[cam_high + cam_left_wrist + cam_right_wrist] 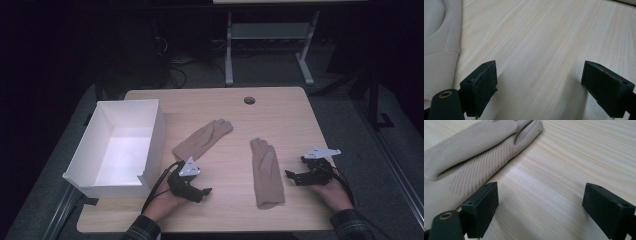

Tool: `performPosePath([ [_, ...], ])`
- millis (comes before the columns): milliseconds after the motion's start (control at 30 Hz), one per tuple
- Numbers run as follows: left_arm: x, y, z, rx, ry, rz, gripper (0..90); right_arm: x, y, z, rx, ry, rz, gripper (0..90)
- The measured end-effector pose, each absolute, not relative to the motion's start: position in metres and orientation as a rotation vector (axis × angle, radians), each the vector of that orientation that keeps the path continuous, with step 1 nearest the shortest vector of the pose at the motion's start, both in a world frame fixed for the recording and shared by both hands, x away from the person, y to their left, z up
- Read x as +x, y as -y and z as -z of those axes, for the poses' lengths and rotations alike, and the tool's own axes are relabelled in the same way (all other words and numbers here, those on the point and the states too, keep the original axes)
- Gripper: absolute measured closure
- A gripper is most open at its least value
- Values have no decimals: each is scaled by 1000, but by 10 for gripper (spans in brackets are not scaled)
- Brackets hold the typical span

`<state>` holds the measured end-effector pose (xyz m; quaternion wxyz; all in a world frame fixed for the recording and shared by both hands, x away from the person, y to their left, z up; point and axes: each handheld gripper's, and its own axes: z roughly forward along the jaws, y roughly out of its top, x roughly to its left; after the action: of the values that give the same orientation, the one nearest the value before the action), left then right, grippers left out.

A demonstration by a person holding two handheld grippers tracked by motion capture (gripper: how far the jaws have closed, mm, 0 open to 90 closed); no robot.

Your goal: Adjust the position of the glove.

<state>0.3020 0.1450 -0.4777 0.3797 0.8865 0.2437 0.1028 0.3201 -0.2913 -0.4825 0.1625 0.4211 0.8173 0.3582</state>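
Observation:
Two beige gloves lie flat on the wooden table (280, 110). The left glove (202, 139) slants with its fingers toward the far right. The right glove (266, 174) points away from me. My left gripper (204, 191) rests near the front edge, below the left glove, with its jaws open. In the left gripper view the gripper (540, 80) has bare wood between its jaws and a glove (436, 37) at the left edge. My right gripper (291, 176) stands open just right of the right glove. In the right gripper view that gripper (541, 202) has the glove (474, 157) beside its left jaw, not between the pads.
A white open box (150, 135) stands at the table's left side and overhangs the edge a little. A round cable hole (249, 100) sits near the far edge. Beyond the table are a dark floor and a grey table frame (270, 45).

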Motion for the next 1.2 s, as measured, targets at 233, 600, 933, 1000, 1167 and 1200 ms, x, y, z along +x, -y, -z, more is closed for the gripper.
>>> performPosePath([
  [233,306,-139,470,2284,-659,-294,132,320,291,483,1203,-2334,-1021,115],
  [600,322,-134,454,2271,-712,-249,135,318,291,483,1198,-2340,-1024,105],
  [933,343,-128,445,2258,-765,-310,142,318,290,483,1199,-2341,-1021,102],
  [1000,350,-129,444,2249,-785,-318,144,318,290,483,1198,-2341,-1021,102],
  [1167,366,-131,441,2222,-817,-344,202,318,290,483,1198,-2341,-1021,101],
  [1200,369,-131,441,2221,-821,-347,222,318,290,483,1197,-2341,-1021,101],
])
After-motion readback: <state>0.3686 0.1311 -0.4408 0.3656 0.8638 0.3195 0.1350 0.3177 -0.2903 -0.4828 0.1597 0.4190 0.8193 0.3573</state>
